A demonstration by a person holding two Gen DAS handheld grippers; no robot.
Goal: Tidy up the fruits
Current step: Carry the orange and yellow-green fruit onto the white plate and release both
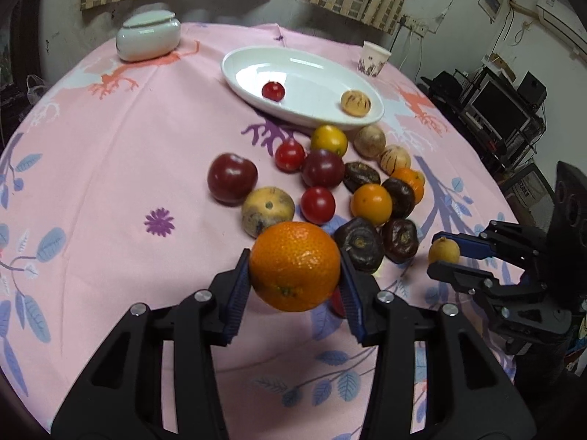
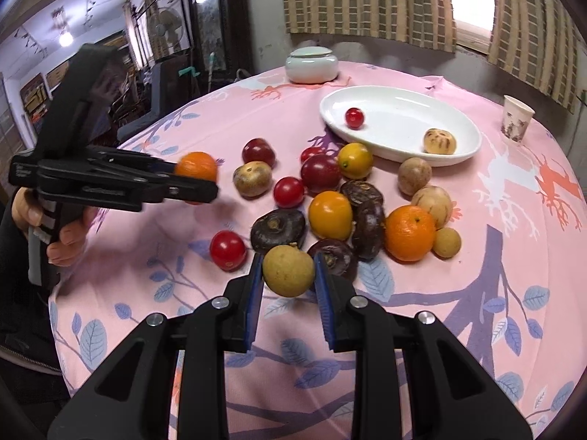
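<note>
My left gripper [image 1: 295, 273] is shut on a large orange [image 1: 295, 266], held above the pink tablecloth; from the right wrist view the same gripper [image 2: 198, 179] and orange [image 2: 196, 167] show at the left. My right gripper [image 2: 288, 275] is shut on a small tan round fruit [image 2: 288, 270], seen at the right edge of the left wrist view as the tan fruit [image 1: 444, 251]. A white oval dish [image 1: 312, 69] at the back holds a cherry tomato [image 1: 273, 91] and a striped tan fruit [image 1: 356, 102]. Several plums, tomatoes, oranges and dark water chestnuts lie clustered mid-table.
A pale green lidded jar [image 1: 148, 36] stands at the far left of the table and a paper cup [image 1: 373, 58] at the far right. A person's hand [image 2: 64, 234] grips the left tool's handle. Shelving and equipment [image 1: 495, 106] stand beyond the table's right edge.
</note>
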